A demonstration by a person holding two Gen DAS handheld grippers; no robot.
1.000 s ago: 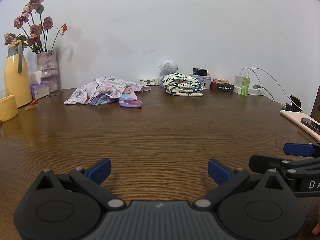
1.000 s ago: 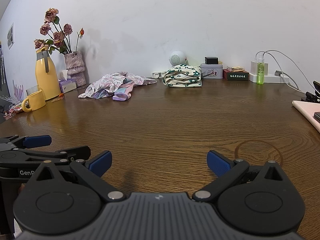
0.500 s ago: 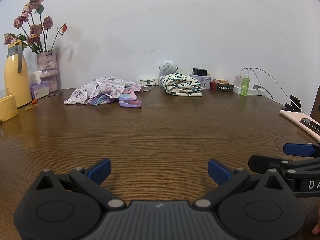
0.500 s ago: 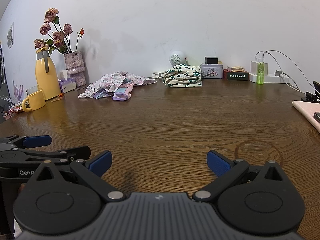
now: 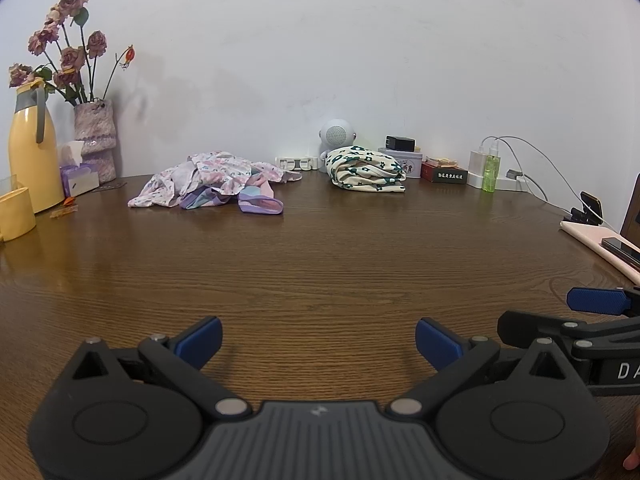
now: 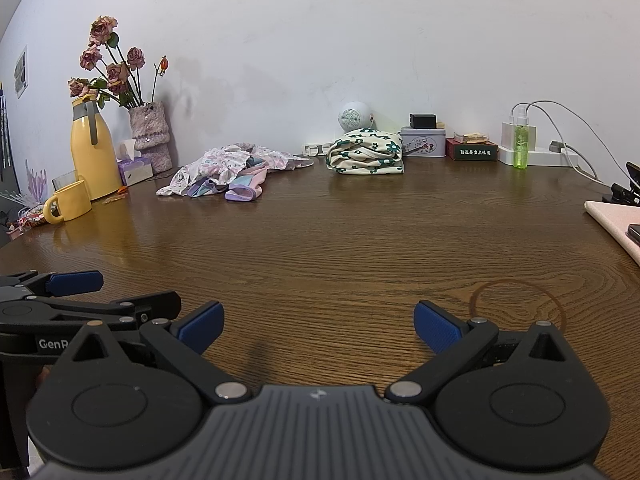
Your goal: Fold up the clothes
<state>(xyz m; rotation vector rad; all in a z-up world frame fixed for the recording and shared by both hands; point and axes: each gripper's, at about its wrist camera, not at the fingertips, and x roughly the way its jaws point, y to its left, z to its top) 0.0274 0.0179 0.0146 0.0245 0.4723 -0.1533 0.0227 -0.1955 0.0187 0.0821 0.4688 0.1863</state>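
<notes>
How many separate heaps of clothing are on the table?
2. A crumpled pink-and-lilac floral pile lies left of centre near the wall; it may hold more than one garment. A folded cream bundle with green flowers sits to its right, in front of the round white speaker.

Even, soft indoor light fills both my views, bright enough, nothing dim. The wooden table (image 5: pixel 320 264) carries a pale sheen toward its far left side, under the yellow jug (image 5: pixel 30 160). The flowers (image 6: pixel 112 68) throw a faint blurred shadow onto the white wall (image 6: pixel 320 40). Fisheye bending curves the table edge and darkens the top corners. Focus stays sharp throughout, with no motion blur.
</notes>
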